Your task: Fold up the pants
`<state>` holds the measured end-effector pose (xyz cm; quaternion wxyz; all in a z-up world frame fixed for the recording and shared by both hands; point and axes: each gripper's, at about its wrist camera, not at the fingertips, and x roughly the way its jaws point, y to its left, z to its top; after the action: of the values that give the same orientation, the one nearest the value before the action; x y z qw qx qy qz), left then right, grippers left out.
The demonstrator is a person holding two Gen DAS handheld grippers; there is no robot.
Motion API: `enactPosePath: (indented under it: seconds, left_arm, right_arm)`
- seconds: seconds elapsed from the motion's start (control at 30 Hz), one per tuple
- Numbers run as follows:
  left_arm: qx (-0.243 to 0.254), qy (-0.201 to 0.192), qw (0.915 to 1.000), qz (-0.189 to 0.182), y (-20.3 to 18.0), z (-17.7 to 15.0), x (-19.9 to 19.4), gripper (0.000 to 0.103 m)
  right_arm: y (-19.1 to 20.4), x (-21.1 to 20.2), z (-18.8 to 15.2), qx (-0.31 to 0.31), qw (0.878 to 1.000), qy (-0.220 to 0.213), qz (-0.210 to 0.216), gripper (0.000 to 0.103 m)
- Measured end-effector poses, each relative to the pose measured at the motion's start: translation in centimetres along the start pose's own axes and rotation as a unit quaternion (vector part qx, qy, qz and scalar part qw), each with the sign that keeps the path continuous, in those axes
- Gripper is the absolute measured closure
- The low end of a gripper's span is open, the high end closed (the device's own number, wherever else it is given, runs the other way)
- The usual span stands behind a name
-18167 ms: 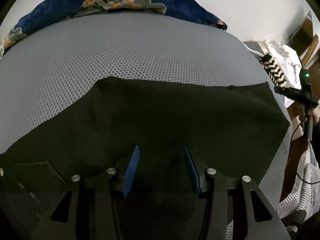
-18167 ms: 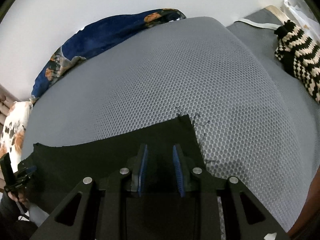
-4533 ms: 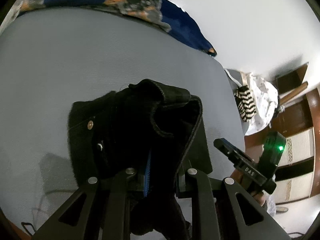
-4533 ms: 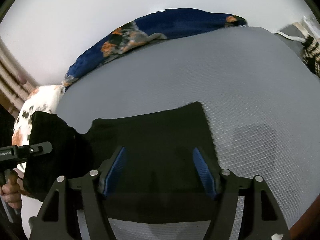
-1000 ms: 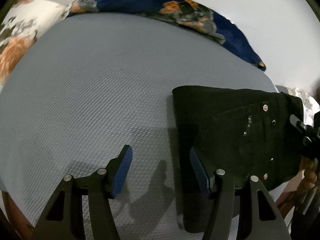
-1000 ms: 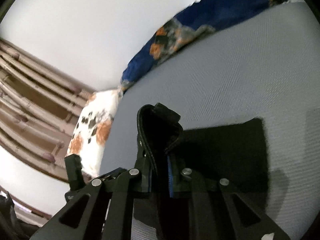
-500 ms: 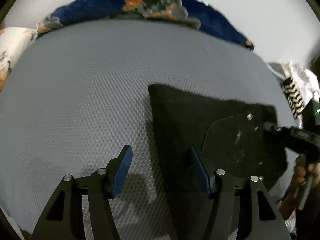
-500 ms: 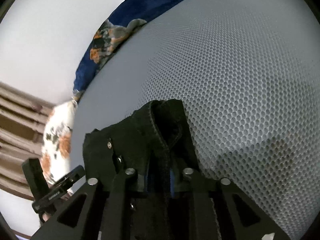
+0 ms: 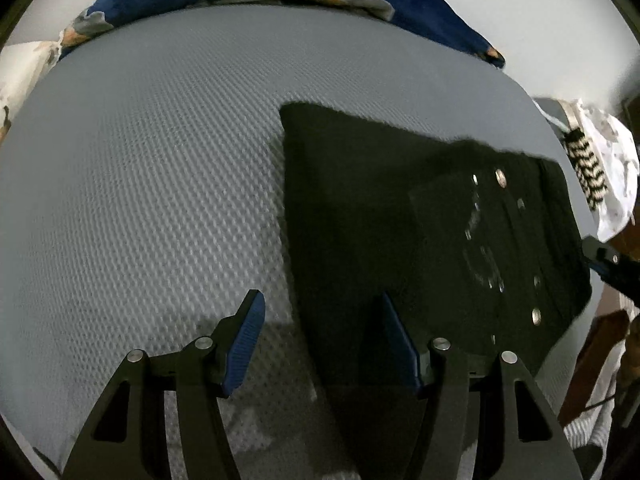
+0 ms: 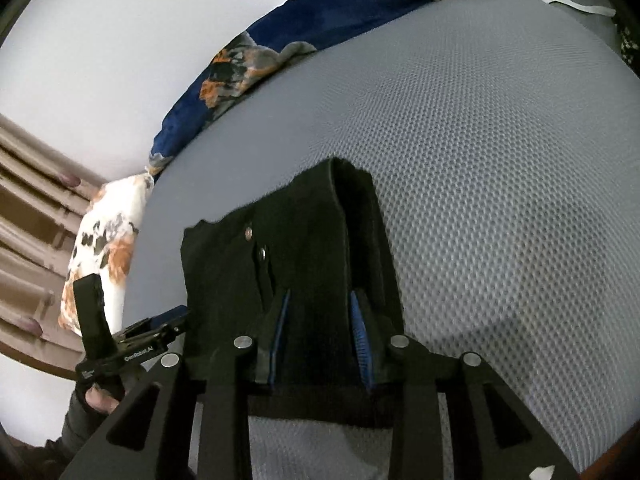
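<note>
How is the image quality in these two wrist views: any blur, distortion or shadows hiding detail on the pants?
Left wrist view: strong fisheye curve, dim light, black pants smeared near the rivets, the left gripper casting a soft shadow on the grey mattress. Right wrist view: sharper mattress weave, pants nearly featureless black around the right gripper.

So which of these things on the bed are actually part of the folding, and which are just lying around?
Part of the job:
- black pants, folded on the grey mattress
- left gripper, open
- right gripper, jaws opening around the pants' edge

Just lying about:
- blue floral blanket
- white floral pillow
- black-and-white knit item
</note>
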<state>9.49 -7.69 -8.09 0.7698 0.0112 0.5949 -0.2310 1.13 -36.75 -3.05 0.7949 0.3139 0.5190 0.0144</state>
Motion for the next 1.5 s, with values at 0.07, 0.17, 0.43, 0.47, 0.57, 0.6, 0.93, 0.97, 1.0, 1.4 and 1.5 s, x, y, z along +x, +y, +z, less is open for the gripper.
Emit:
enactPosePath:
  seconds: [0.07, 0.17, 0.43, 0.47, 0.57, 0.6, 0.93, 0.97, 1.0, 1.4, 1.5]
  left_arm:
    - [0.011, 0.002, 0.9999, 0.0, -0.4, -0.7, -0.3, 0.042]
    - [0.019, 0.001, 0.9998, 0.001, -0.7, -1.4, -0.8, 0.042]
    - [0.023, 0.0, 0.9997, 0.005, -1.1, -2.6, -1.6, 0.042]
    - [0.024, 0.0, 0.9997, 0.004, -1.2, -2.7, -1.7, 0.042]
    - [0.027, 0.0, 0.9996, 0.004, -1.5, -3.2, -1.9, 0.042]
    - [0.03, 0.004, 0.9995, 0.004, -1.4, -3.3, -1.9, 0.042]
    - [0.04, 0.023, 0.9989, -0.005, -2.1, -5.5, -1.9, 0.042]
    - [0.04, 0.026, 0.9988, -0.007, -2.0, -5.5, -1.7, 0.042]
    - [0.037, 0.029, 0.9988, -0.009, -1.9, -5.5, -1.5, 0.042]
    - [0.03, 0.009, 0.9995, -0.005, -1.2, -4.5, -2.4, 0.04]
    - [0.029, -0.003, 0.9996, 0.006, -0.8, -4.2, -2.9, 0.04]
  right_arm:
    - [-0.1, 0.0, -0.5, 0.001, 1.0, 0.004, 0.001, 0.074]
    - [-0.5, 0.5, -0.9, 0.006, 1.0, 0.009, -0.005, 0.075]
    - [-0.2, 0.6, -1.8, -0.002, 0.999, 0.014, -0.029, 0.087]
    - [-0.1, 0.4, -2.0, -0.007, 0.999, 0.012, -0.034, 0.089]
    - [0.4, -0.1, -2.3, -0.016, 0.999, 0.005, -0.048, 0.094]
    - [0.5, -0.1, -2.4, -0.017, 0.998, 0.005, -0.053, 0.094]
    - [0.9, -0.8, -3.9, -0.016, 0.995, 0.016, -0.097, 0.096]
    - [0.7, -0.6, -3.9, -0.015, 0.995, 0.017, -0.098, 0.096]
    - [0.5, -0.4, -4.0, -0.013, 0.995, 0.018, -0.099, 0.096]
    - [-1.7, 0.2, -3.5, 0.016, 0.996, 0.029, -0.083, 0.075]
    - [-2.0, 0.3, -3.2, 0.019, 0.996, 0.035, -0.079, 0.07]
